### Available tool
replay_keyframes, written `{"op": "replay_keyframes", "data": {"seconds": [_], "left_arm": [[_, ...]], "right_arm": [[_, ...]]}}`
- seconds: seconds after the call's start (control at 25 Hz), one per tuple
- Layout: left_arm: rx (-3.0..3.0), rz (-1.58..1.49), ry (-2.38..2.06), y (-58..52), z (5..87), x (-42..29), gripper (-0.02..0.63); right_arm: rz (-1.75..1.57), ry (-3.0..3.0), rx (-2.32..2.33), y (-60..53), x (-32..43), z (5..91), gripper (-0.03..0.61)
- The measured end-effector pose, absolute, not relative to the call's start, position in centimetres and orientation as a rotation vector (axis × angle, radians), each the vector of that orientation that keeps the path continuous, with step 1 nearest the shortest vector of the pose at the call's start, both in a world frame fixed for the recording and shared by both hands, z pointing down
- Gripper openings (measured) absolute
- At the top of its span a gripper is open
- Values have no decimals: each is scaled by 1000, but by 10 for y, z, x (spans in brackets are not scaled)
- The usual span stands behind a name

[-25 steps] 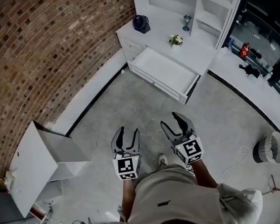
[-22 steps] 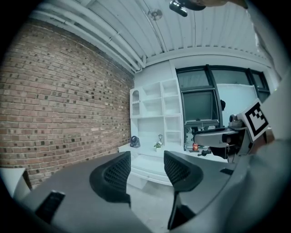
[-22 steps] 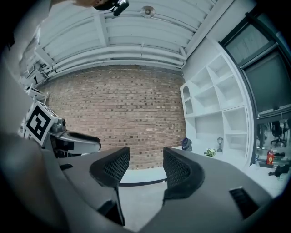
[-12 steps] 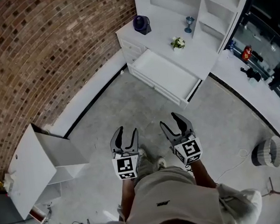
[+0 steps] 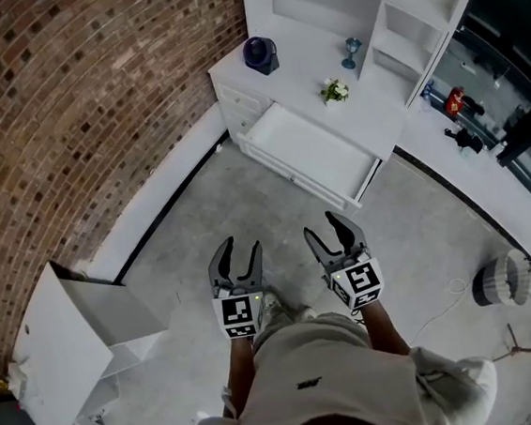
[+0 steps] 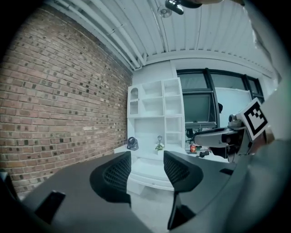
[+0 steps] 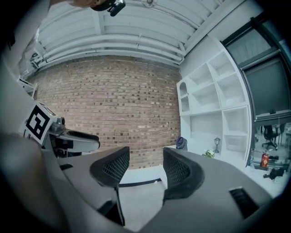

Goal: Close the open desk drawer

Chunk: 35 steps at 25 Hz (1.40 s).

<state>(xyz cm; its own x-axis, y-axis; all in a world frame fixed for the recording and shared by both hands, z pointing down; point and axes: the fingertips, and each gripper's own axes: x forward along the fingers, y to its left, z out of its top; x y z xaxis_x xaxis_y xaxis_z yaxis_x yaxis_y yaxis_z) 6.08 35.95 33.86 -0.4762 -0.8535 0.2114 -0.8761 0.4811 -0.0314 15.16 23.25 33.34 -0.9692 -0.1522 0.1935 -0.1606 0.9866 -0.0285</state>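
Since a second ago the person has walked forward: the white cabinet point(image 5: 62, 341) at the near left has slid back in the head view and the desk point(image 5: 296, 57) has drawn somewhat nearer. The left gripper point(image 5: 243, 247) and right gripper point(image 5: 324, 231) ride side by side in front of the body, both released and empty, jaws a little apart with only floor point(image 5: 274, 206) and furniture beyond them. The drawer point(image 5: 311, 153) remains pulled out of the desk at the far middle, well apart from either gripper, so I judge this the approach, with the push not yet begun.
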Motion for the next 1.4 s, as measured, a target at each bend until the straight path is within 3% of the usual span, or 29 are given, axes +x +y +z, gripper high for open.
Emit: {"op": "replay_keyframes", "data": {"seconds": [0.76,1.4], "left_arm": [[1612,145,-2491,359,349,-41,237],[1538,206,-2500,269,366,-112,235]], "right_arm": [[28,-2885,343,242,58,344,235],[120,-2896,293,144,-15,361,235]]}}
